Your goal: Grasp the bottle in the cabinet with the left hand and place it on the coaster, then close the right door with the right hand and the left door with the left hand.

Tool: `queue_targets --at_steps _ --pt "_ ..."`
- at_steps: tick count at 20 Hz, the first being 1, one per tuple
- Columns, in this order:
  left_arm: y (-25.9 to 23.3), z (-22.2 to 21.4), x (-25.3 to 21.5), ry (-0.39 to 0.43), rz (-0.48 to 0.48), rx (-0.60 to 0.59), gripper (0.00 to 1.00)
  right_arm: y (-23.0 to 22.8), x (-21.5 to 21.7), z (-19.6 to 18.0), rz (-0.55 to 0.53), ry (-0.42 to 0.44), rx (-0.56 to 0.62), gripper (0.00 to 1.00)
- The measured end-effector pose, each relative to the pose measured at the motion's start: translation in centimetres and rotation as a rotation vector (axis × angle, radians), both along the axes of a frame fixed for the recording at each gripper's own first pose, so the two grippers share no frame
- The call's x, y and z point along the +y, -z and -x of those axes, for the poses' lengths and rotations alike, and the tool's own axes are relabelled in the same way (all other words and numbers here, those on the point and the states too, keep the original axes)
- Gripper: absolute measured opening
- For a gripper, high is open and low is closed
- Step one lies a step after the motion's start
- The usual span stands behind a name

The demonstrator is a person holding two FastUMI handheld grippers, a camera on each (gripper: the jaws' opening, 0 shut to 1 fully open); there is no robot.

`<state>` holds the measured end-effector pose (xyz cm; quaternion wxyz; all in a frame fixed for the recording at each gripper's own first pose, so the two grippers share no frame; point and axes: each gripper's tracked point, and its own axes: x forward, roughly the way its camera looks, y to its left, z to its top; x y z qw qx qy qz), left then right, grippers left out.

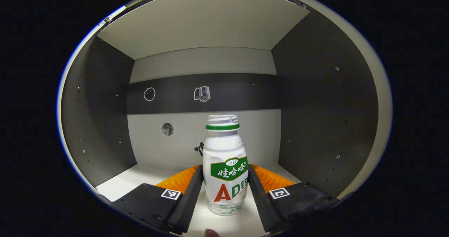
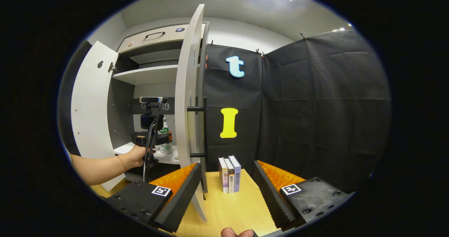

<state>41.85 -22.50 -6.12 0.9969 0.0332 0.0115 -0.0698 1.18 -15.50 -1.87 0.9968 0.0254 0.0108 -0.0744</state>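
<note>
Now, working left to right: your left gripper point(image 1: 225, 191) has its jaws spread around the bottle point(image 1: 226, 170), which stands upright on the cabinet shelf point(image 1: 119, 184) between the fingers, apparently touching neither yet. It looks like light, smooth plastic, probably slippery, so take it at the labelled belly, not the neck. Across the booth, your right gripper point(image 2: 227, 188) hangs wide open and empty near the right door point(image 2: 187, 110), books point(image 2: 229, 174) beyond.
</note>
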Motion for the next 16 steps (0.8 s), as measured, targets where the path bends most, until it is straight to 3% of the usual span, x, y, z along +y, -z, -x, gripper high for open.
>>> queue_targets --at_steps 6,10,16 --pt "-3.7 6.2 2.3 0.038 0.078 -0.032 0.75 -0.8 2.1 0.9 -0.007 -0.030 -0.023 0.98" --pt "-5.9 12.2 5.2 0.052 0.078 -0.067 0.75 -1.4 3.5 1.6 -0.014 -0.050 -0.037 0.98" --pt "-5.4 21.9 9.6 0.049 0.071 -0.093 0.75 -2.9 5.0 2.2 0.005 -0.070 -0.083 0.98"
